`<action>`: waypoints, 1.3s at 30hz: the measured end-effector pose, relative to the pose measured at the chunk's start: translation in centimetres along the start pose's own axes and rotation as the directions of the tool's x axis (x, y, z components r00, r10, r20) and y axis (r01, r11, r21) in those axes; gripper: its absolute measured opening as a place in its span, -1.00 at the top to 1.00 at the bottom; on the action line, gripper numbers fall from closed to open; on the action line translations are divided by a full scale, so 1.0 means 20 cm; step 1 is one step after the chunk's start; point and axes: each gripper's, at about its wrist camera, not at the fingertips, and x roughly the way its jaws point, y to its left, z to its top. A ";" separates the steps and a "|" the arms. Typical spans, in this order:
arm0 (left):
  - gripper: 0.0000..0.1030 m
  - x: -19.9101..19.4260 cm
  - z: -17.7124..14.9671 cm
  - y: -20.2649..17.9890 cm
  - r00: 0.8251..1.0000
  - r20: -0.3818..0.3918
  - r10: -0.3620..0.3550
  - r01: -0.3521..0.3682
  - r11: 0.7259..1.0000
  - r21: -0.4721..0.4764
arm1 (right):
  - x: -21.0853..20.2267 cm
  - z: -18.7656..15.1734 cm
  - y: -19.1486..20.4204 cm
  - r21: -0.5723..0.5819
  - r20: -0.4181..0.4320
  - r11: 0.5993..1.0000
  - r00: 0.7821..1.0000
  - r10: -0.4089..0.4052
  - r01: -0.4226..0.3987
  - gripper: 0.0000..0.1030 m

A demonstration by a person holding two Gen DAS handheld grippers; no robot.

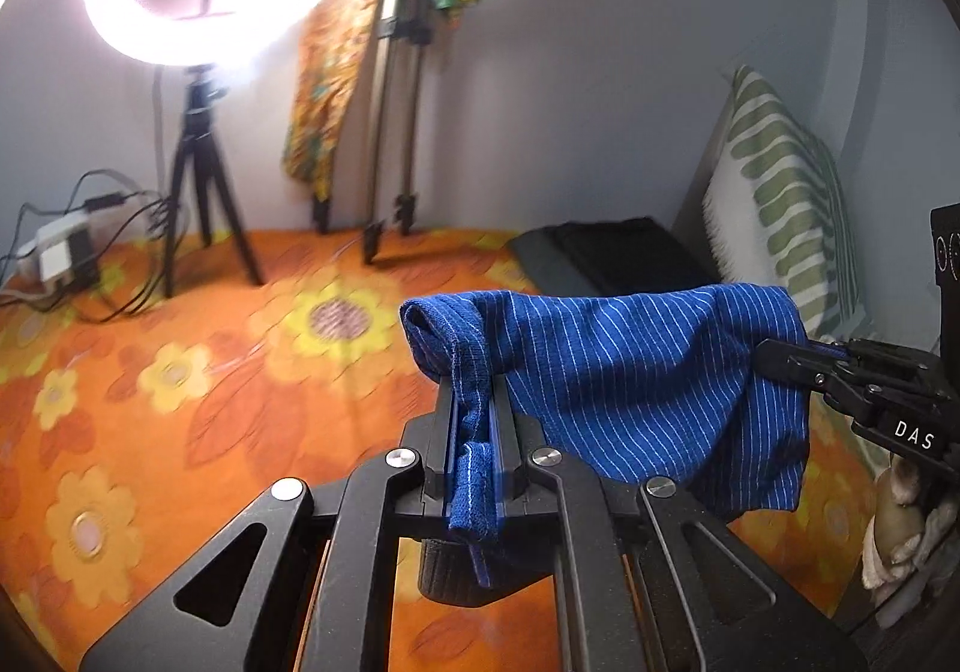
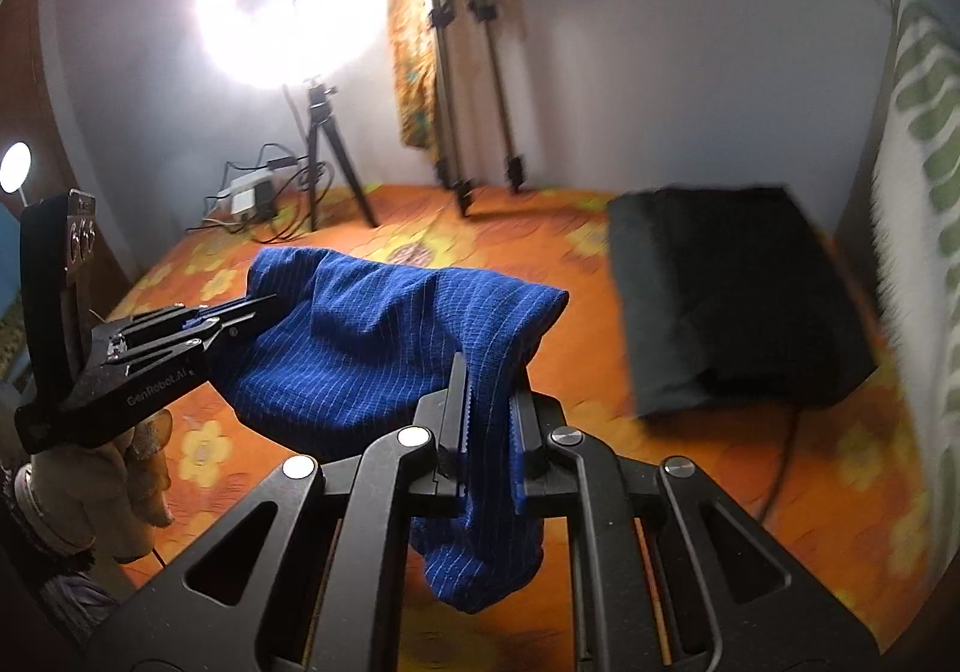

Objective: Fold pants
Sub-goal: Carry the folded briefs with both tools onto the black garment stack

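Pants point(image 1: 648, 372) lifted above bedsheet point(image 1: 180, 372) | left gripper point(image 1: 474, 432) jaws clamped on fabric | right gripper point(image 2: 489, 420) jaws likewise

"DAS" on right gripper point(image 1: 780, 357) body; "GenRobot.AI" on left gripper point(image 2: 252, 312) body.

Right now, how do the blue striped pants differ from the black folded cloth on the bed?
The blue striped pants hang in the air, bunched, clamped between both jaws; the black folded cloth lies flat on the bedsheet, untouched. The pants carry thin white stripes; the cloth looks plain.
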 end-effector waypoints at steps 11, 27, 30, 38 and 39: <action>0.86 0.31 0.19 -0.32 0.998 0.035 -0.060 0.059 0.998 0.032 | -0.02 0.17 -0.42 -0.033 -0.003 0.992 0.993 -0.118 0.118 0.80; 0.86 0.74 0.40 -0.67 0.997 0.016 -0.079 0.077 0.993 0.089 | 0.17 0.34 -0.94 -0.011 -0.011 0.976 0.976 -0.217 0.216 0.80; 0.86 0.84 0.43 -0.69 0.997 0.013 -0.074 0.072 0.994 0.083 | 0.24 0.37 -1.03 -0.001 -0.018 0.977 0.977 -0.214 0.214 0.80; 0.87 1.05 0.44 -0.68 0.999 -0.018 -0.046 0.047 0.998 0.033 | 0.46 0.42 -1.22 0.016 -0.061 0.984 0.982 -0.179 0.180 0.80; 0.86 1.08 0.44 -0.68 0.999 -0.024 -0.042 0.042 0.999 0.028 | 0.49 0.42 -1.24 0.021 -0.066 0.984 0.983 -0.174 0.176 0.80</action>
